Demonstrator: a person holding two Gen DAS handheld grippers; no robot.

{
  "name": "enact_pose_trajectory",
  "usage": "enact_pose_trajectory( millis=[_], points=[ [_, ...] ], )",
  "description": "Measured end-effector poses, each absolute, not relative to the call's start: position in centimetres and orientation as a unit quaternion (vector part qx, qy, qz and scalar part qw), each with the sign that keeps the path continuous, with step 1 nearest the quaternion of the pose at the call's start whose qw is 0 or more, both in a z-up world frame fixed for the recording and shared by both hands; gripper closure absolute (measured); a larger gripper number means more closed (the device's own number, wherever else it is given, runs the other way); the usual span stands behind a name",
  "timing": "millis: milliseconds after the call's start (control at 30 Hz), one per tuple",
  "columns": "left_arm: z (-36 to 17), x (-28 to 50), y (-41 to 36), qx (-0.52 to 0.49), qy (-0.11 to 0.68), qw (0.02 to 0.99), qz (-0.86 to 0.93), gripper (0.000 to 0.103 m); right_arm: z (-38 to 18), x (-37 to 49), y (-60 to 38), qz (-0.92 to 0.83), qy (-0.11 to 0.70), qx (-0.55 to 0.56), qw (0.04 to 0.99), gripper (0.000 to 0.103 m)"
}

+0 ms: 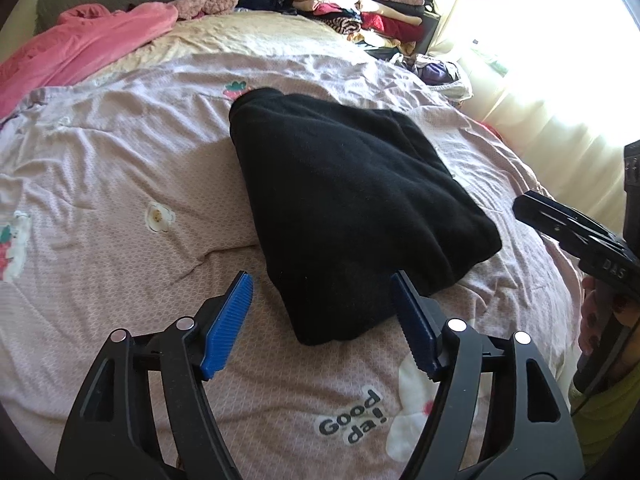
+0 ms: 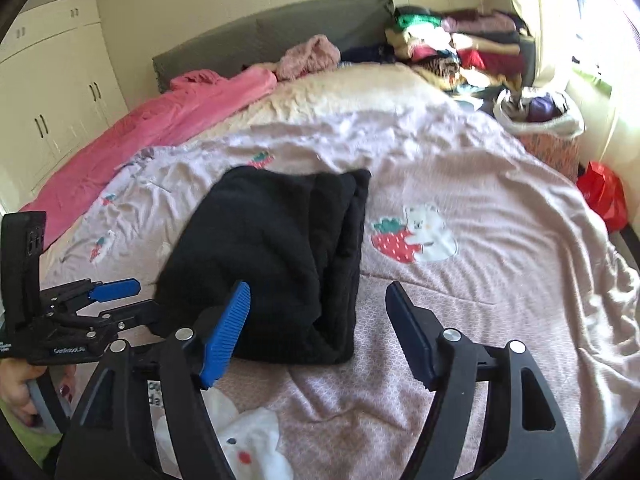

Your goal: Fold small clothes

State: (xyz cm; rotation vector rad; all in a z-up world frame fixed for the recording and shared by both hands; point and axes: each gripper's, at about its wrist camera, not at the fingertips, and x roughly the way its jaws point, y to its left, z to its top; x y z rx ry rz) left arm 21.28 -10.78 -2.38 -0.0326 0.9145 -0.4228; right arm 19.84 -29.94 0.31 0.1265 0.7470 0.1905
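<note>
A black fleece garment (image 1: 344,208) lies folded into a thick rectangle on the lilac patterned bedspread (image 1: 120,168). It also shows in the right wrist view (image 2: 280,256). My left gripper (image 1: 322,284) is open and empty, held just above the garment's near corner, with its right fingertip over the near edge. It also shows in the right wrist view (image 2: 120,292) at the left. My right gripper (image 2: 318,292) is open and empty, held above the garment's near right corner. Its body shows at the right edge of the left wrist view (image 1: 576,236).
A pink blanket (image 1: 76,48) lies along the bed's far left. A stack of folded clothes (image 1: 360,4) sits at the head of the bed. A white bag of clothes (image 2: 536,114) and a red bag (image 2: 602,194) stand beside the bed, right. Cupboards (image 2: 48,108) stand at left.
</note>
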Motion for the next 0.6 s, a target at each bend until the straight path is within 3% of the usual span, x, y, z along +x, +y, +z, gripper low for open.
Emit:
enact_pose_trajectory(
  millis=[100, 200, 333, 367, 400, 467, 600],
  points=[
    [-1.7, 20.6, -10.4, -0.014, 0.429, 0.880, -0.200, 0.037, 1.2, 18.7, -29.9, 0.088, 0.352, 0.056, 0.930, 0.033],
    [-0.8, 19.9, -10.1, -0.013, 0.419, 0.886, -0.198, 0.029, 2.1, 17.7, -29.7, 0.079, 0.337, 0.052, 0.937, 0.019],
    [0.1, 19.1, -9.9, -0.012, 0.407, 0.892, -0.195, 0.023, 3.1, 16.4, -29.7, 0.069, 0.322, 0.046, 0.943, 0.017],
    [0.4, 18.8, -9.8, -0.011, 0.404, 0.894, -0.194, 0.021, 3.4, 16.1, -29.7, 0.067, 0.316, 0.044, 0.945, 0.016],
    [0.8, 18.4, -9.7, -0.010, 0.399, 0.896, -0.195, 0.010, 3.7, 15.8, -29.7, 0.065, 0.309, 0.042, 0.948, 0.013],
    [1.4, 17.7, -9.6, -0.010, 0.387, 0.902, -0.192, 0.009, 4.1, 14.9, -29.7, 0.059, 0.296, 0.038, 0.953, 0.006],
    [2.5, 16.0, -9.3, 0.001, 0.367, 0.912, -0.182, 0.009, 5.1, 12.6, -29.5, 0.041, 0.253, 0.032, 0.966, 0.004]
  ],
)
